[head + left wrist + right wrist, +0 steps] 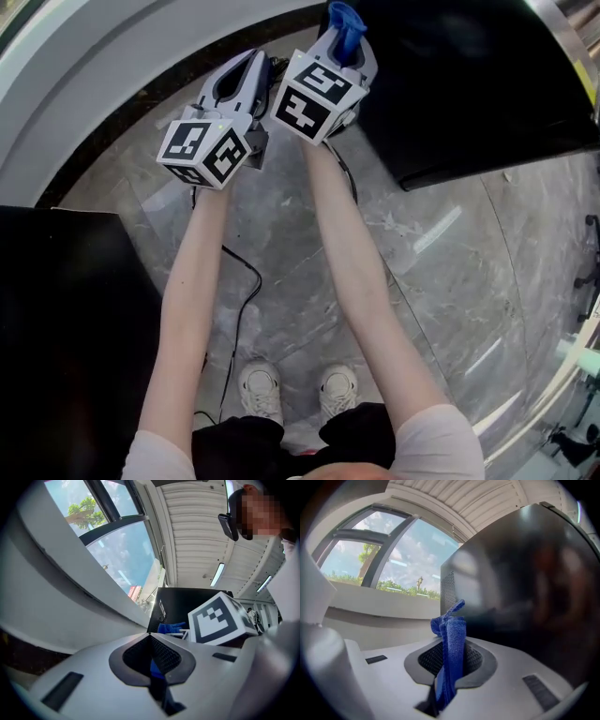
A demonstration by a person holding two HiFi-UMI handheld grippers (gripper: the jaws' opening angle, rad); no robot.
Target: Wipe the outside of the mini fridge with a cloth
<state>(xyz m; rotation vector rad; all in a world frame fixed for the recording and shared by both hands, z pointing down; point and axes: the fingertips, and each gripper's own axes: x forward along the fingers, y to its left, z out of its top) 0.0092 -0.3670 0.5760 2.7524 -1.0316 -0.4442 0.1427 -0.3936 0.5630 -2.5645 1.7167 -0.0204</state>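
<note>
The black mini fridge stands at the upper right of the head view, and its dark side fills the right gripper view. My right gripper is shut on a blue cloth, which sticks up out of the jaws close beside the fridge's corner. My left gripper hangs just left of the right one with its jaws together; nothing stands out past its tips. From the left gripper view I see the fridge, the cloth and the right gripper's marker cube.
A curved white ledge runs under tall windows behind both grippers. A large black block stands at the left. On the grey marble floor lies a black cable, near the person's shoes.
</note>
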